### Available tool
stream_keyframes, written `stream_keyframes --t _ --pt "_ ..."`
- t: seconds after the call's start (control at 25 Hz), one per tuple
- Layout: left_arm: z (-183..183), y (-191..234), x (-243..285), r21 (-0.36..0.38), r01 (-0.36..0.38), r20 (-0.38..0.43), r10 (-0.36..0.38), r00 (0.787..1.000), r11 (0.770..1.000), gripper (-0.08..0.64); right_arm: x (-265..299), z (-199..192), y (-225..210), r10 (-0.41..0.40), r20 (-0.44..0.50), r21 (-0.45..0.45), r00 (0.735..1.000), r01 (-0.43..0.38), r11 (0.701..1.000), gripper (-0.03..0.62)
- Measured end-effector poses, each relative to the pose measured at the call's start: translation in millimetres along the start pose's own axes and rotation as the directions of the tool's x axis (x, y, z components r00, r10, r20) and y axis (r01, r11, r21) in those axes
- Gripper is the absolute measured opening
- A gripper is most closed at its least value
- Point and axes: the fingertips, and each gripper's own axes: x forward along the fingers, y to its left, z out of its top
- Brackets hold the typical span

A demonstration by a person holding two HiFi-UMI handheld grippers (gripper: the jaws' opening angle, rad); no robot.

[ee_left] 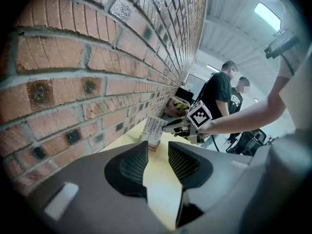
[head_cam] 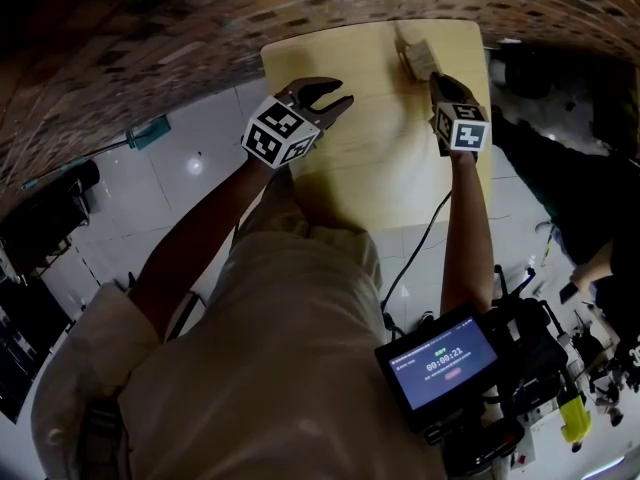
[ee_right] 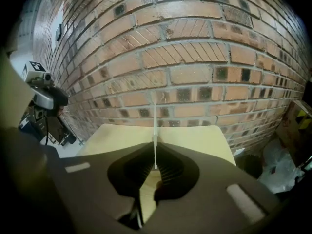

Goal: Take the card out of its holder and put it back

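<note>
Card (ee_right: 155, 130), clamped edge-on in the right gripper (ee_right: 155, 166), stands at its holder (ee_left: 154, 144), probably needing a straight lift out; left gripper (ee_left: 157, 156), short of the holder, gapes empty.

Your head camera looks steeply down onto the table (head_cam: 380, 168) from well above it, with the brick wall (head_cam: 150, 58) running along the table's far edge. Your left gripper camera sits low over the table and looks along that wall. Your right gripper camera faces the wall squarely from close above the table (the card (ee_right: 155, 130) shows edge-on). All three views share the tabletop and the wall.
</note>
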Motion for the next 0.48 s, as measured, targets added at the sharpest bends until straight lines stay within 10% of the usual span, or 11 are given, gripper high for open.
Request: stream_keyframes --t 0.48 --pt "-1.8 2.0 -4.9 -0.001 -0.002 -0.004 0.002 1.000 1.000 0.149 6.5 -6.3 -0.4 -0.012 -0.019 0.009 1.000 0.012 1.000 0.012"
